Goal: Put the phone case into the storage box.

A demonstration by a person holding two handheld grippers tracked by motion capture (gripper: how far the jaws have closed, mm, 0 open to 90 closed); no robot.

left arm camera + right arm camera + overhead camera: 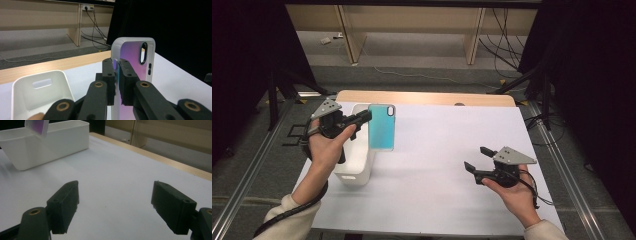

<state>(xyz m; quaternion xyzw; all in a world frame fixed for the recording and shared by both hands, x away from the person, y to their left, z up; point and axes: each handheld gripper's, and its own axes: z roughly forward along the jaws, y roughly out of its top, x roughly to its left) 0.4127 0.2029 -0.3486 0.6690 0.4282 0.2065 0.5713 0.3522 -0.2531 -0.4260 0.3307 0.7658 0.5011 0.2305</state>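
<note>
Right gripper (pixel 115 210) jaws stand wide apart above the white surface (pixel 120 175); white bin (pixel 50 145) beyond, phone case (pixel 37 126) corner overhead.

My work surface: a rectangular table (pixel 447 97) with a light wooden top, exposed as a strip along its far edge. Laid over it: one large white sheet (pixel 447 165). On the sheet, at my left: one white rectangular plastic bin (pixel 358 167), open-topped.
</note>
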